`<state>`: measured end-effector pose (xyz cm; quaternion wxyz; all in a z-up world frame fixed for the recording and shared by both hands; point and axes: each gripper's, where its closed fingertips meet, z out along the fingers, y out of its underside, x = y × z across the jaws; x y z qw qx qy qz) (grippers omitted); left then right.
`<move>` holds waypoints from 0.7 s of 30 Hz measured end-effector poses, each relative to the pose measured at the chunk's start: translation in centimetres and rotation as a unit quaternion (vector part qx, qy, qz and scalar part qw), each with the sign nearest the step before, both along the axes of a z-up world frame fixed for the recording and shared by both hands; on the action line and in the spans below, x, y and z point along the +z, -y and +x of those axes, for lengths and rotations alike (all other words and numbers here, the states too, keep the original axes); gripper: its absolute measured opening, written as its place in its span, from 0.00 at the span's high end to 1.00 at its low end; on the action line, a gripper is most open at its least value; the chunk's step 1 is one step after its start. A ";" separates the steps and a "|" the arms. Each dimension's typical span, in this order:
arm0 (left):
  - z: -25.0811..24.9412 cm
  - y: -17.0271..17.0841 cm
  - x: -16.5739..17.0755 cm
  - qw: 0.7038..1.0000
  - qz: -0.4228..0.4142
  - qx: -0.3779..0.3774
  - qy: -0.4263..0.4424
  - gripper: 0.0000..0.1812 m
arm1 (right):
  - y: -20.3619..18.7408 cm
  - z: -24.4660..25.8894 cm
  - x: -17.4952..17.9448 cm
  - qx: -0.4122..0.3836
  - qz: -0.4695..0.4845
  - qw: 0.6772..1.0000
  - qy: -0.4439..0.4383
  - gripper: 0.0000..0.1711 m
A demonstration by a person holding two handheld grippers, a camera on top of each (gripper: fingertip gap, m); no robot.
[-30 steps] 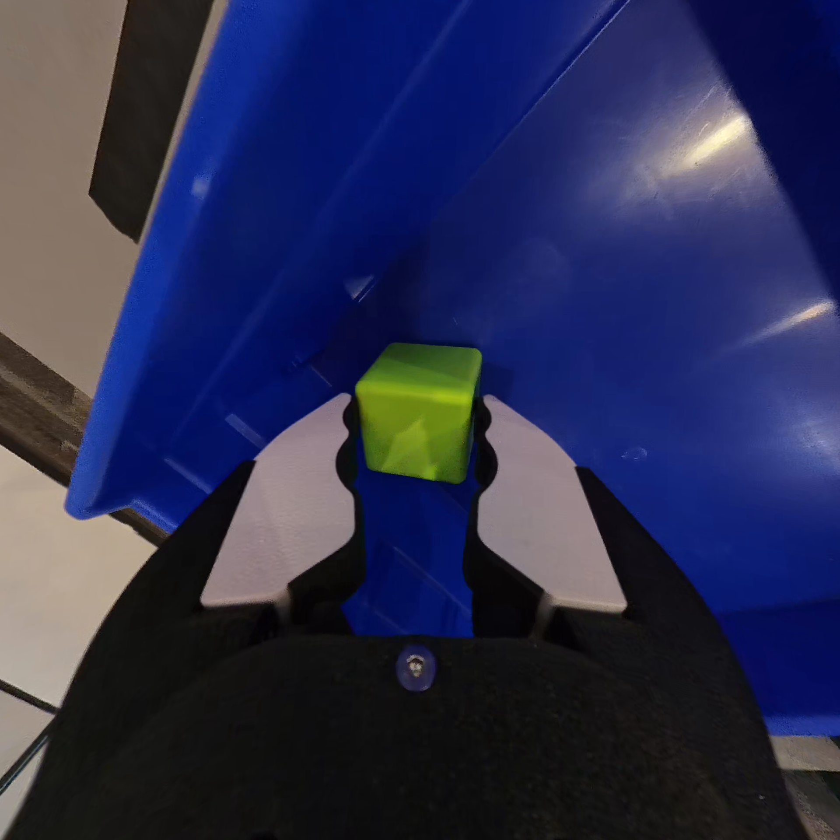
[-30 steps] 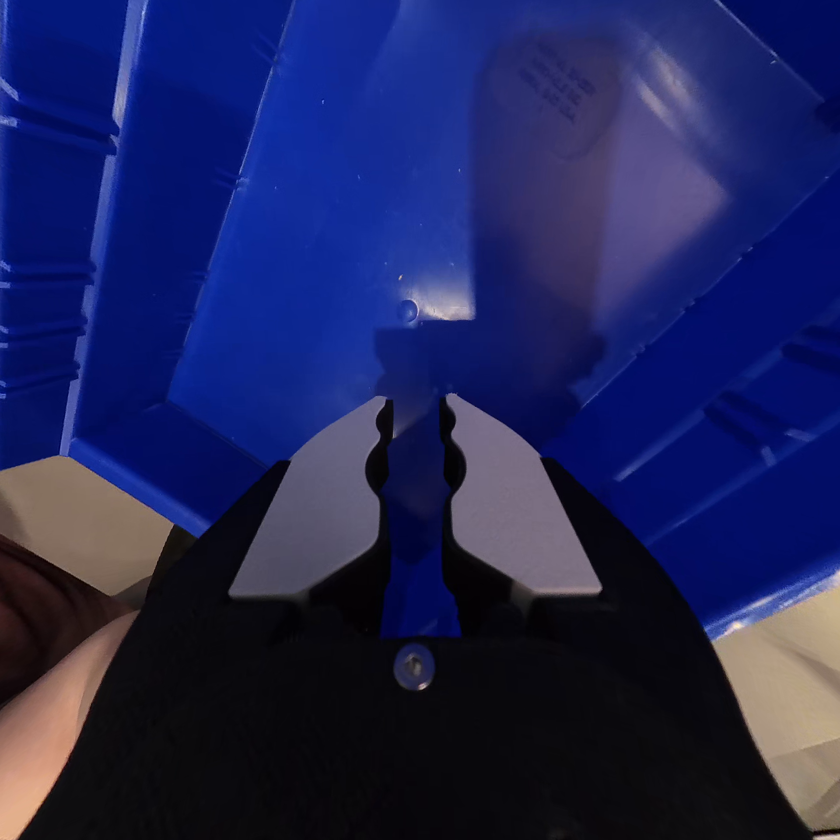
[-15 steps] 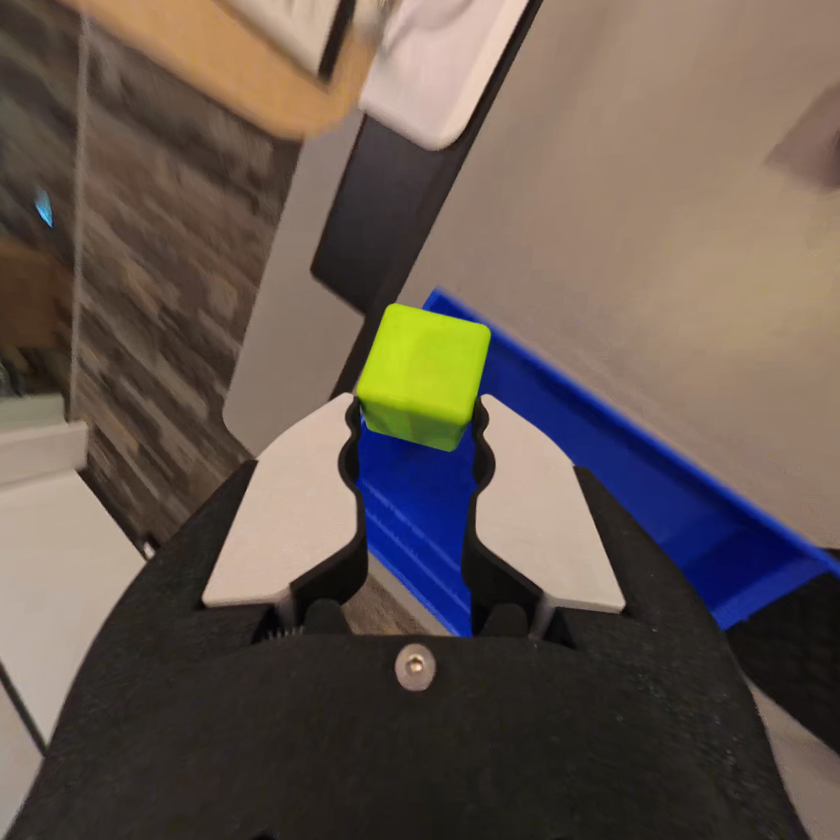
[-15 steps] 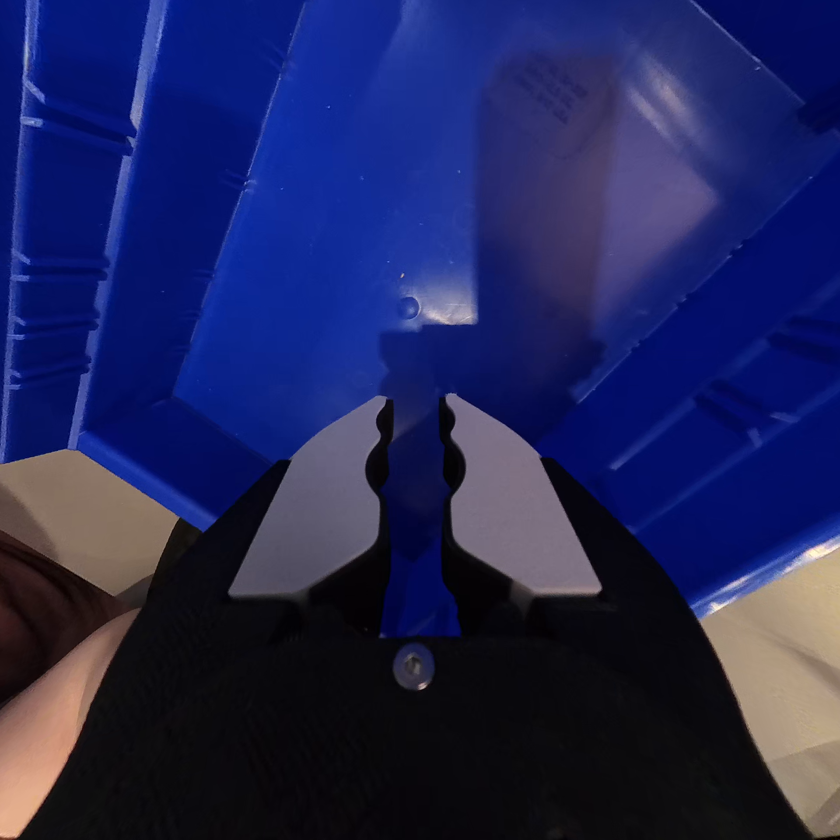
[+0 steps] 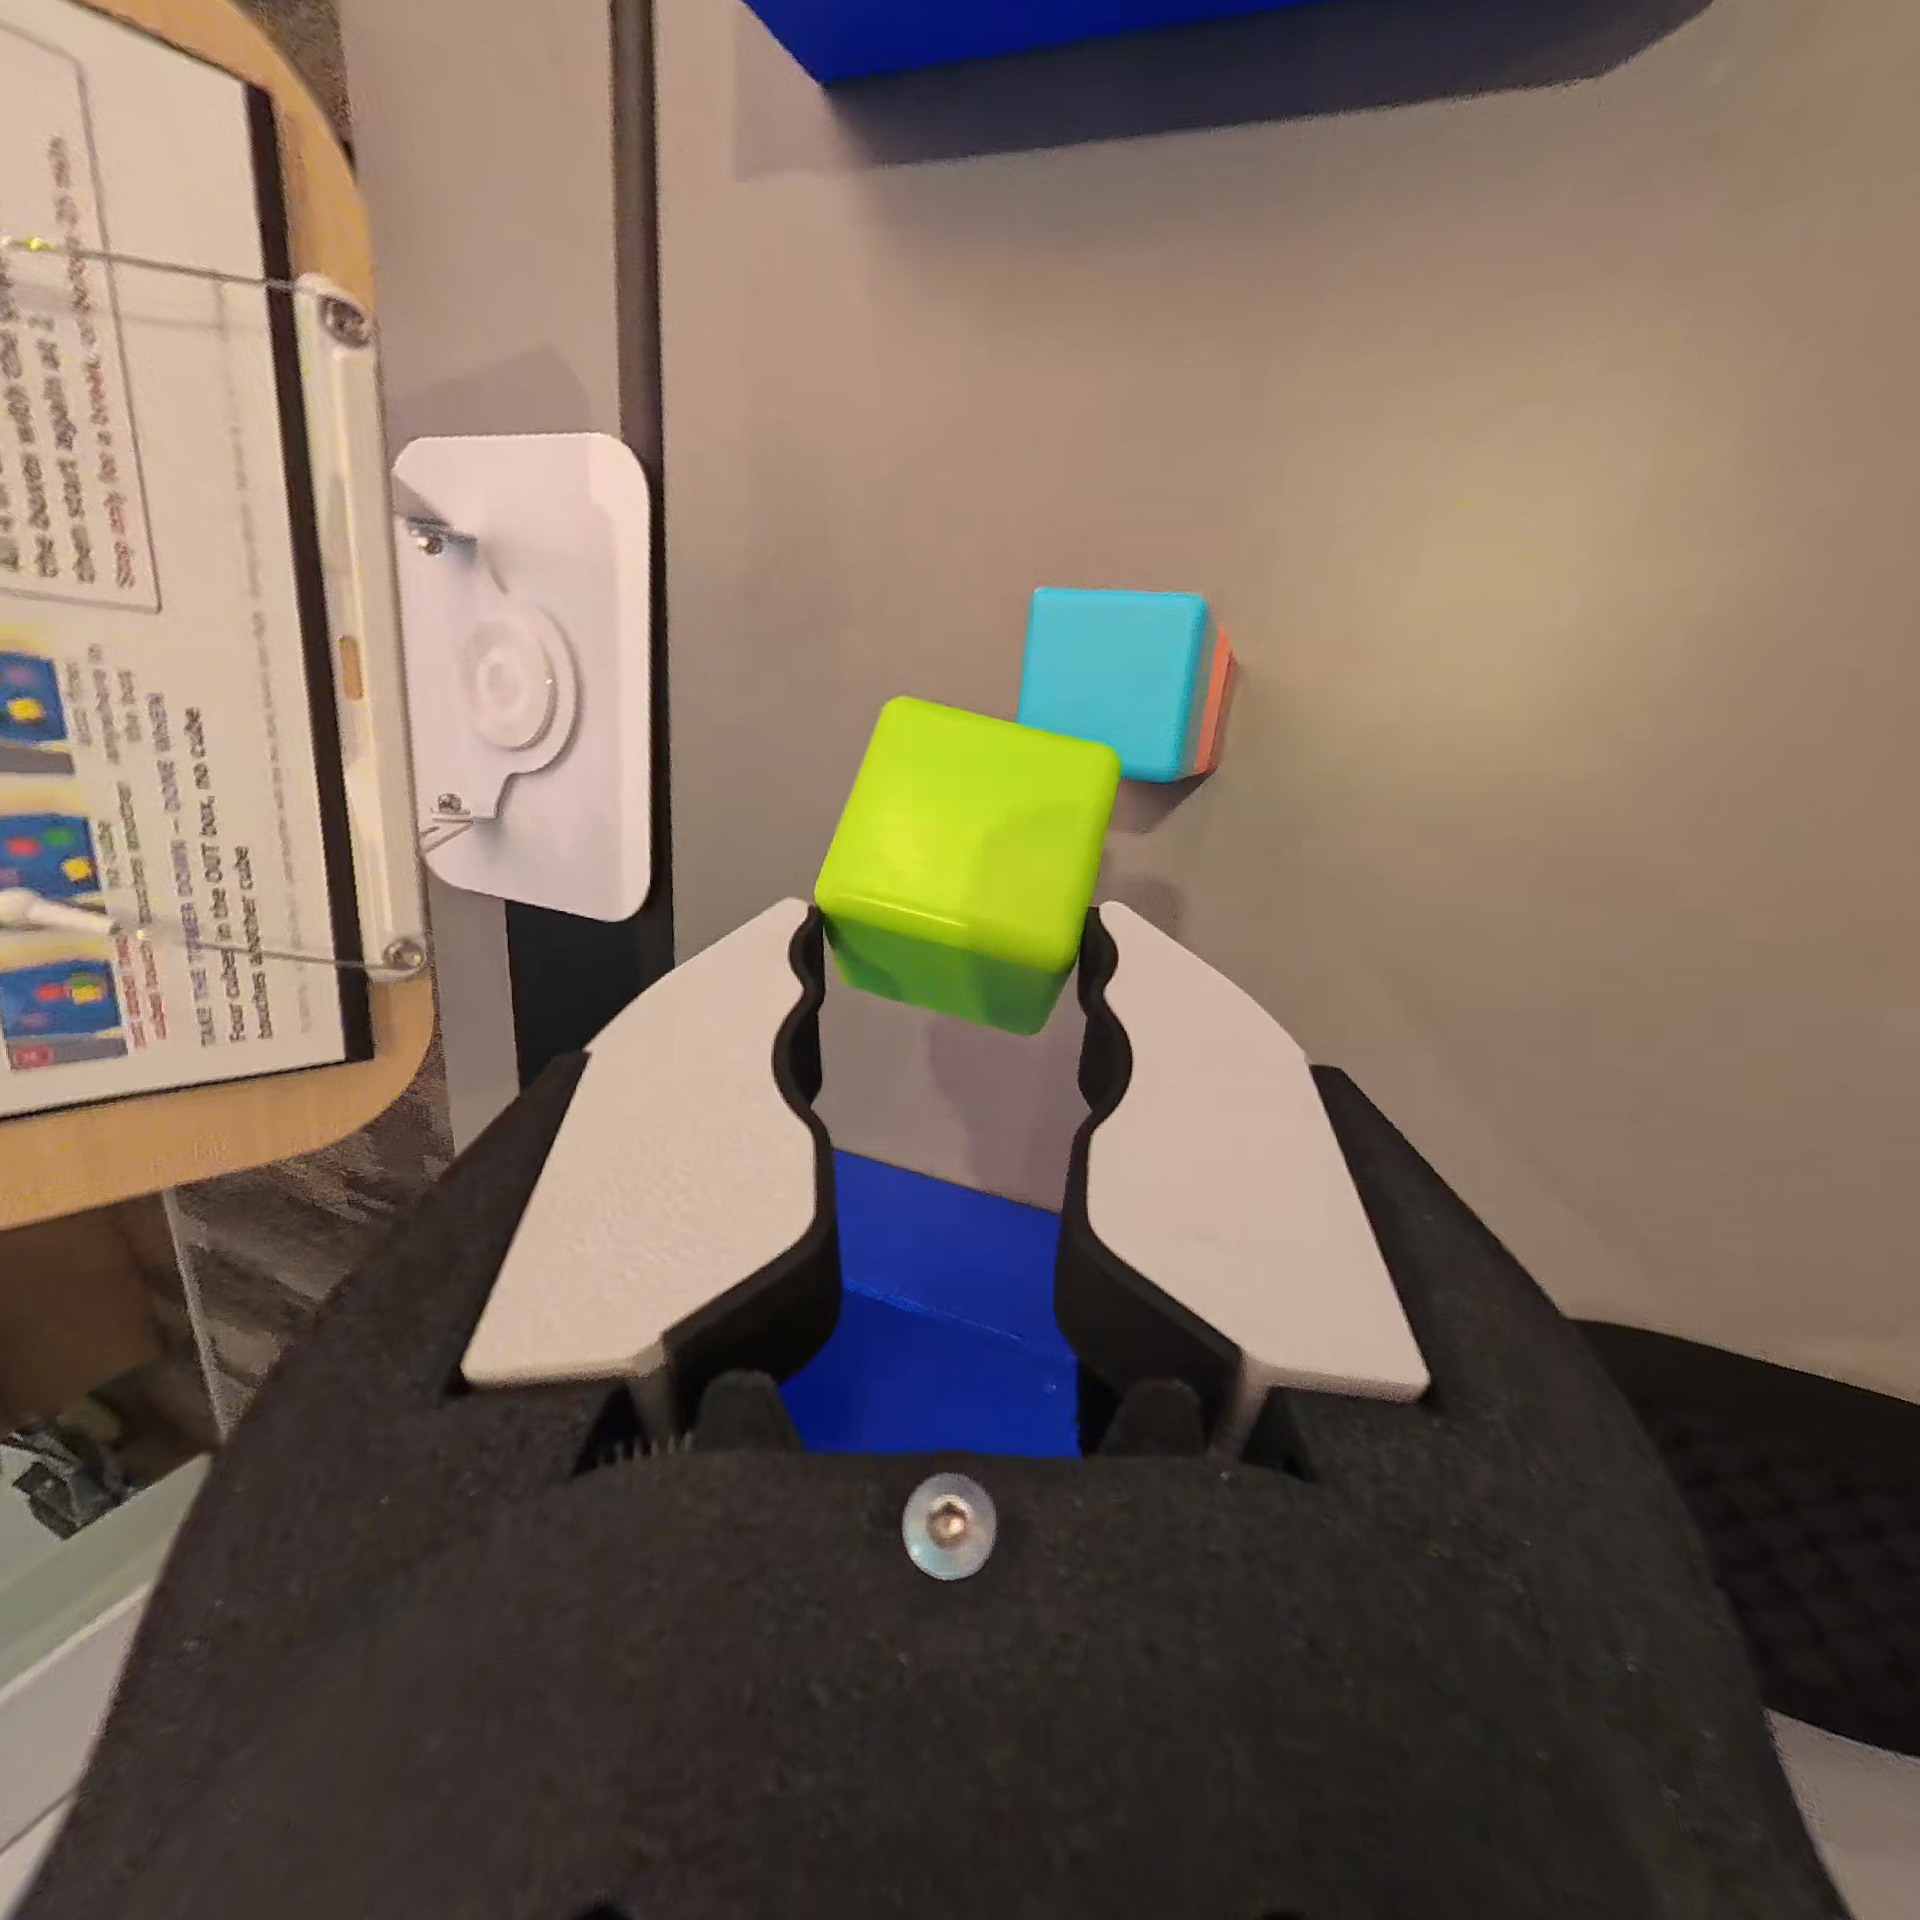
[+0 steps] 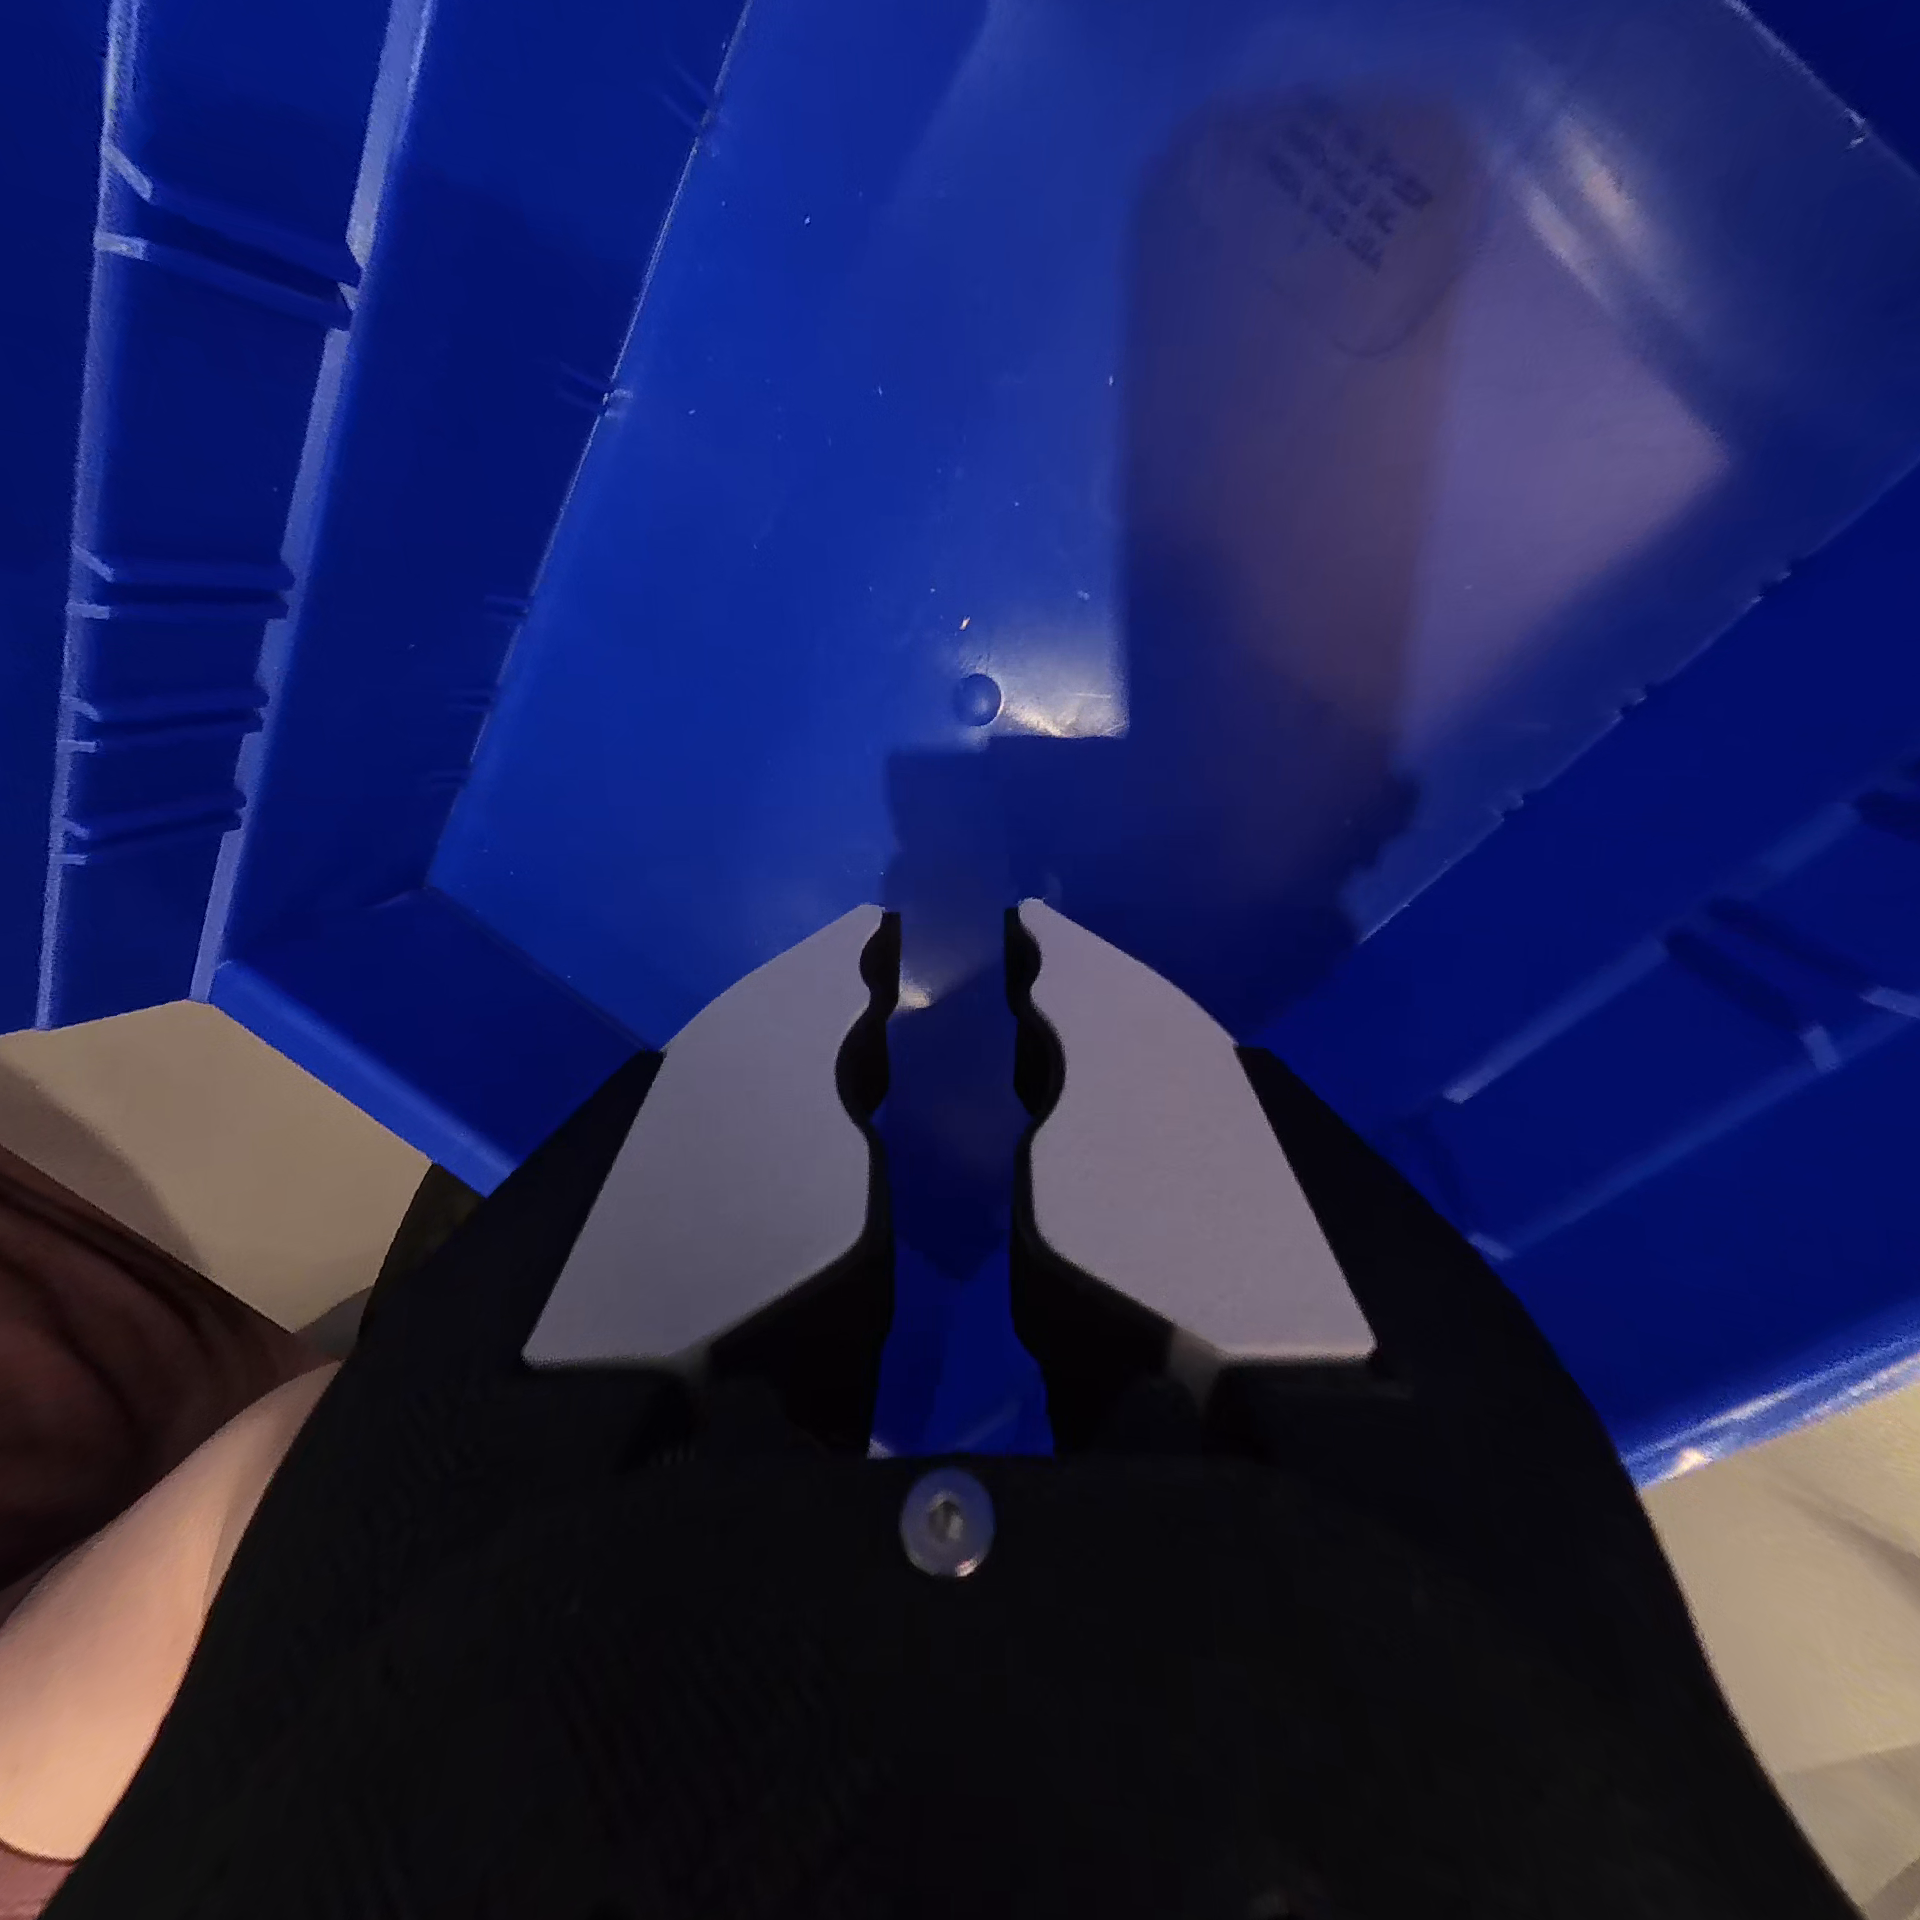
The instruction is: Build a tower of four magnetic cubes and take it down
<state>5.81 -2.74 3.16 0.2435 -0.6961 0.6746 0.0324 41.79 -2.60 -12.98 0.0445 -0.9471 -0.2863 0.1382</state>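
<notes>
My left gripper [image 5: 954,914] is shut on a lime green cube [image 5: 961,852], held tilted at the fingertips above a grey surface [image 5: 1455,727]. Just beyond it, a cyan cube [image 5: 1107,675] sits on top of an orange cube [image 5: 1218,707], of which only one edge shows. My right gripper [image 6: 951,914] hangs over the floor of a blue bin [image 6: 831,520]. Its jaws stand a little apart with nothing between them. No cubes show in that bin.
A blue bin edge [image 5: 1039,42] shows at the top of the left wrist view, another blue bin [image 5: 935,1320] under the fingers. A wooden board with a printed sheet [image 5: 156,623] and a white mount [image 5: 530,675] lie left. A person's arm [image 6: 125,1507] is lower left. Spacing between my two grippers at the tips: around 40 cm.
My left gripper has lifted the green cube out of the blue bin and carried it over the grey surface, close to the cyan and orange stack. The right gripper has barely moved.
</notes>
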 end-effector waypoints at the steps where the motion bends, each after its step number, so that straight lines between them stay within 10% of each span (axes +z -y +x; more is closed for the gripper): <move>1: 0.4 0.2 -0.2 1.000 -0.001 -0.005 -0.008 0.74 | 0.1 0.0 0.0 0.000 -0.002 1.000 -0.001 0.87; 21: 4.7 1.1 -3.7 0.974 -0.108 0.033 0.197 0.74 | 0.4 -0.1 0.2 -0.001 -0.007 1.000 -0.019 0.89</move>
